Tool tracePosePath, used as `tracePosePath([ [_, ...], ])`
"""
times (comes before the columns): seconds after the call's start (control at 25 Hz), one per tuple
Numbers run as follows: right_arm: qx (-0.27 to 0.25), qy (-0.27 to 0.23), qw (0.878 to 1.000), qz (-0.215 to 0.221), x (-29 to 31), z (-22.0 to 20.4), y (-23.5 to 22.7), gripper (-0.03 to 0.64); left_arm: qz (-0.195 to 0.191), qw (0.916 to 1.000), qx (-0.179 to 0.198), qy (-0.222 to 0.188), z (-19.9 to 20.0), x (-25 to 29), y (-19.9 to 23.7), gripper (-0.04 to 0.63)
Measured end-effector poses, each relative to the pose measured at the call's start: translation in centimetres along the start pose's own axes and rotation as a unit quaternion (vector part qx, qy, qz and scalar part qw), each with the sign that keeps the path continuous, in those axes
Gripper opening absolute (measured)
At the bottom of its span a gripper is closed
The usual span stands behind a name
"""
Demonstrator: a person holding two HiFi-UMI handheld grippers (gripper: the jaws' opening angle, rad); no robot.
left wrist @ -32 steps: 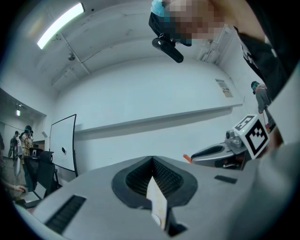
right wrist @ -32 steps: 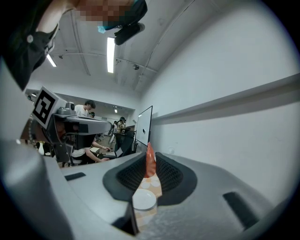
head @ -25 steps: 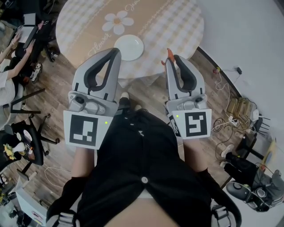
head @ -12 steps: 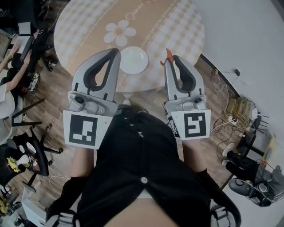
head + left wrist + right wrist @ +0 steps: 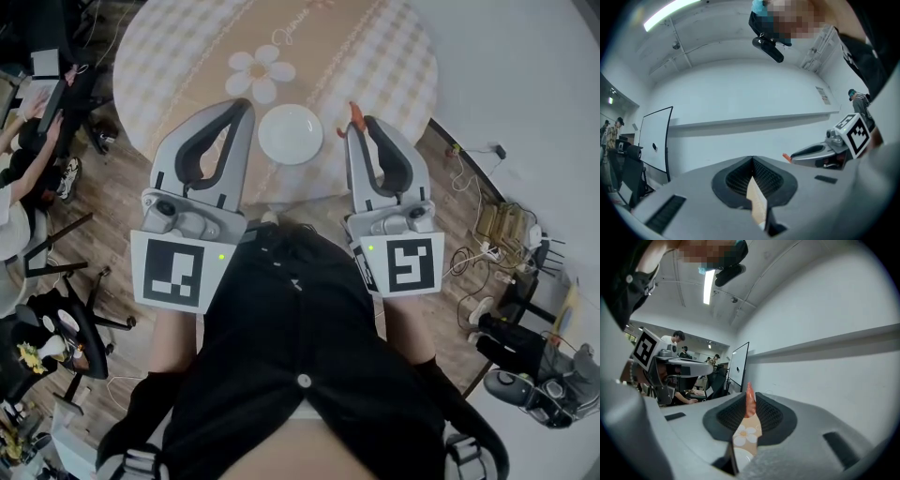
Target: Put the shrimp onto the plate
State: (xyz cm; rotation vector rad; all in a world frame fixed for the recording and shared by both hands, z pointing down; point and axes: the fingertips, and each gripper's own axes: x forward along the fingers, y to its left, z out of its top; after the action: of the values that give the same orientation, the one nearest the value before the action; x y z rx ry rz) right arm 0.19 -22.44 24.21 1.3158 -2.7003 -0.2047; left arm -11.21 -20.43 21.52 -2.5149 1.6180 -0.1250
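Observation:
A small orange shrimp (image 5: 354,115) sticks up from the tips of my right gripper (image 5: 359,122), which is shut on it. In the right gripper view the shrimp (image 5: 749,404) stands upright between the dark pads (image 5: 776,416). A white plate (image 5: 291,134) lies empty near the front edge of the round checked table (image 5: 187,56), between the two grippers' tips. My left gripper (image 5: 244,106) is shut with nothing in it, just left of the plate. In the left gripper view the left gripper (image 5: 752,161) points past the right gripper (image 5: 820,152).
A daisy print (image 5: 262,73) lies on the cloth behind the plate. Office chairs (image 5: 66,281) and seated people (image 5: 23,141) are at the left on the wooden floor. Cables and a power strip (image 5: 497,234) lie on the floor at the right.
The table and plate have slid nearer and to the right in the head view. Both grippers keep their pose, and the right one still holds the shrimp.

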Motion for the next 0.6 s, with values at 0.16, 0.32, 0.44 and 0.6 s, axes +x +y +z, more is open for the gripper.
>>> tracePosePath([
  [0.16,-0.004,0.006,1.000,0.007,0.5,-0.2,0.6,0.051,0.001,1.0000,-0.004,0.002,-0.3,-0.2,0.4,0.003],
  [0.32,-0.007,0.005,1.000,0.014,0.9,-0.1,1.0,0.051,0.006,1.0000,-0.004,0.003,-0.4,-0.4,0.7,0.003],
  [0.44,-0.010,0.005,1.000,0.020,1.0,-0.1,0.8,0.052,0.013,0.9999,-0.004,0.002,-0.3,-0.2,0.7,0.003],
  [0.6,-0.014,0.002,0.999,0.031,1.3,0.0,0.1,0.052,0.025,0.9997,-0.005,0.000,-0.1,0.3,0.7,0.003],
])
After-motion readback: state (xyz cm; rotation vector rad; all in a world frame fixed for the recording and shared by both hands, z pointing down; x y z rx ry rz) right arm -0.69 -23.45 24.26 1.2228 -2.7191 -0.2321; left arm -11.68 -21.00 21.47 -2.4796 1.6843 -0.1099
